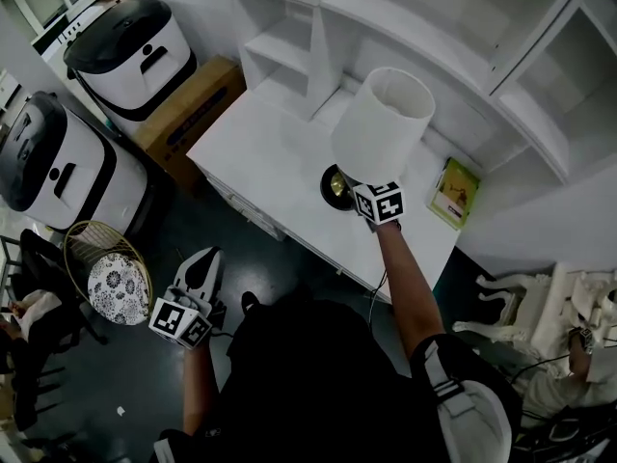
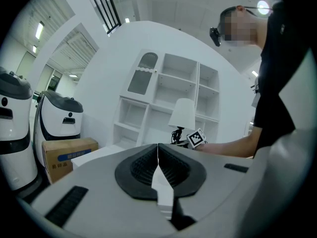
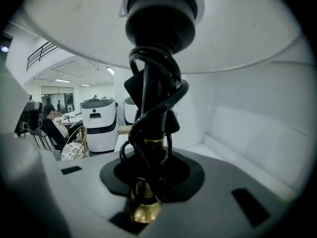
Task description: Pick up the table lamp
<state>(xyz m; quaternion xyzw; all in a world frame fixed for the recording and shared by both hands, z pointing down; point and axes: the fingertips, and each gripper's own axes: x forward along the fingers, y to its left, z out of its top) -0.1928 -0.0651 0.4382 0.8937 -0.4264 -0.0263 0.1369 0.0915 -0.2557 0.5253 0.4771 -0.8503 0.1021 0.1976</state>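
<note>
Over the white table (image 1: 260, 152), the right claw (image 3: 148, 180) clamps the table lamp (image 1: 383, 123).

Beyond the right claw (image 1: 357, 193) white shelving (image 1: 453, 37) rises behind a white table (image 1: 260, 152), while to its left a cardboard box (image 1: 188, 104) and two white-and-black machines (image 1: 130, 51) stand on the dark floor (image 1: 135, 389), a wicker chair (image 1: 106, 268) near the left claw (image 1: 204, 258).

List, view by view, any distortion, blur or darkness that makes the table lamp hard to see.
Head view: sharp; white shade bright, floor dark, shelves bowed. Left gripper view: fisheye, black corners, table lamp small and far. Right gripper view: cord-wrapped stem a dark silhouette against the shade's bright underside; brass fitting blurred.
</note>
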